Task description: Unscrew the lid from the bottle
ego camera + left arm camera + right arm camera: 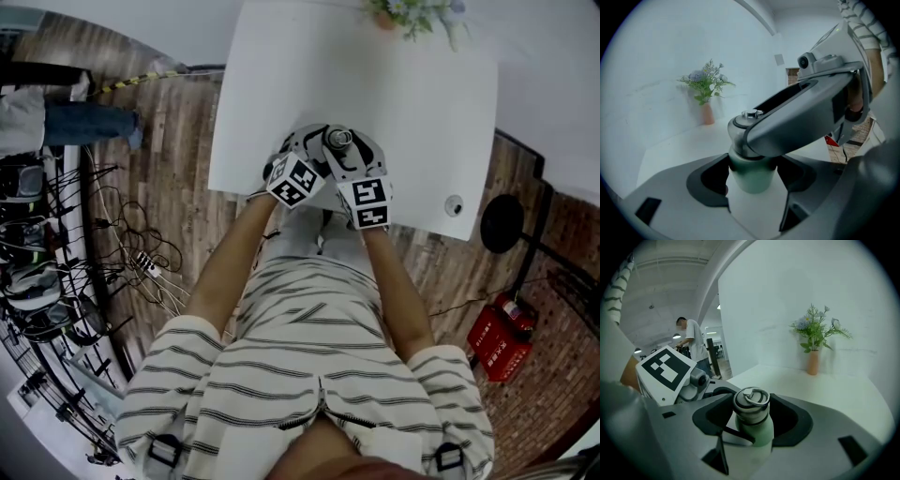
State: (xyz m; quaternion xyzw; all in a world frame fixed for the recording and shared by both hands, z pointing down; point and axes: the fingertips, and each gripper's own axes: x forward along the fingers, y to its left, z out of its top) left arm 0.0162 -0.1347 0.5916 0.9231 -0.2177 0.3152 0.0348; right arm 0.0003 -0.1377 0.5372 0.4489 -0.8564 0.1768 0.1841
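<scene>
Tabletop, white, is spreading ahead of both grippers toward a flower vase by the wall; wooden floor is showing beyond its near edge. Upright between them, the bottle is sitting clamped in the left hand-held gripper, while the right hand-held gripper is clamping its lid.

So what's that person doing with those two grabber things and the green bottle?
A person stands at a white table with a hand-held gripper in each hand, trying to open a bottle. The left hand-held gripper clamps the pale green bottle by its body, and the right hand-held gripper is closed around the metal lid. The lid sits on the bottle, not yet unscrewed.
</scene>
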